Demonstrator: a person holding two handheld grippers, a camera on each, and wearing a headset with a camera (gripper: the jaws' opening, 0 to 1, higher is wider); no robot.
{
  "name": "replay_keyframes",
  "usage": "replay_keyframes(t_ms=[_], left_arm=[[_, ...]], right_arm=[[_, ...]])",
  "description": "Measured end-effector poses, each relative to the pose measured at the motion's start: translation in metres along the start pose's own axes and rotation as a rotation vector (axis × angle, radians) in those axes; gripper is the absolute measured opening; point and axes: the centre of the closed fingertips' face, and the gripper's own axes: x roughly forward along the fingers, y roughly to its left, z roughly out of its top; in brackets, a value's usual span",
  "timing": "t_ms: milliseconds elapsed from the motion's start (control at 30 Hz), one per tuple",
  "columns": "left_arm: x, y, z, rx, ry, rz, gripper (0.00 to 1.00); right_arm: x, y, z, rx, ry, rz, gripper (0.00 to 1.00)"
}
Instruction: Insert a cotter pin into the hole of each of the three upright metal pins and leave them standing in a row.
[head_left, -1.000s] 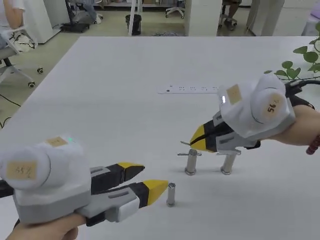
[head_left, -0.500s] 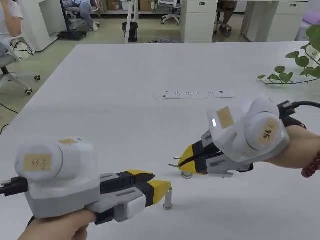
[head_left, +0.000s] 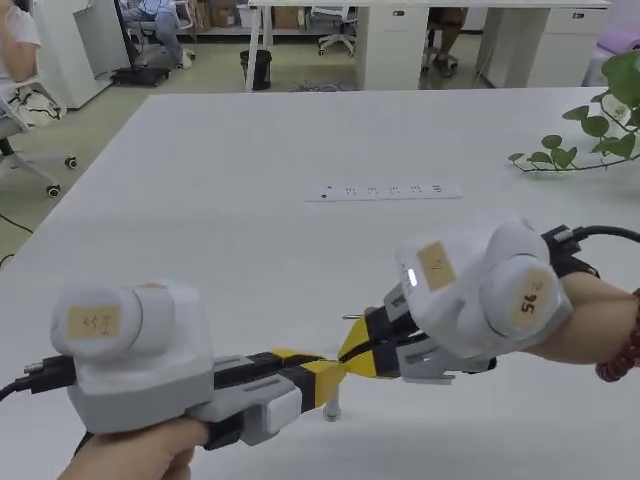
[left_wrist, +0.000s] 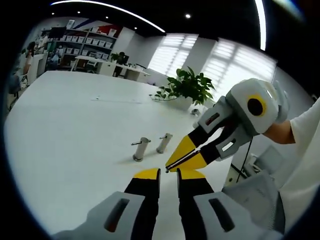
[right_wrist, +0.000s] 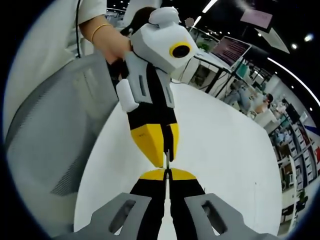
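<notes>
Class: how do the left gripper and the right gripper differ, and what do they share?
The right gripper's jaws are shut on a thin cotter pin; the left gripper's jaws stand slightly apart, with nothing showing between them. In the head view the left gripper reaches in from the lower left, the right gripper from the right, tips nearly meeting. Both have yellow-tipped black jaws and pale grey bodies.

Pins (left_wrist: 141, 149) ahead; table (left_wrist: 60, 120) open beyond

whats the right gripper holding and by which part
A cotter pin, pinched along its shaft between the fingers of the right gripper, one end poking past the tips.
</notes>
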Motion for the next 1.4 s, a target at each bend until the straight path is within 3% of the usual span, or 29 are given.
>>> replay_keyframes(t_ms=[500,767,1400], left_arm=[[-0.0016,0.0017,-0.0035,-0.034,0.001,-0.002,0.01],[-0.0022,0.0012,-0.0066,-0.029,0.021,-0.011,0.0],[-0.0025,0.0031,-0.0068,-0.017,0.021,-0.012,0.0]], right_arm=[[0.0024,0.003,0.0055,-0.012,-0.005,-0.003,0.02],[0.0041,0.0059,0.0049,-0.015,-0.003,0.001,0.02],[0.0065,0.0056,0.0045,0.007,-0.026,-0.009,0.05]])
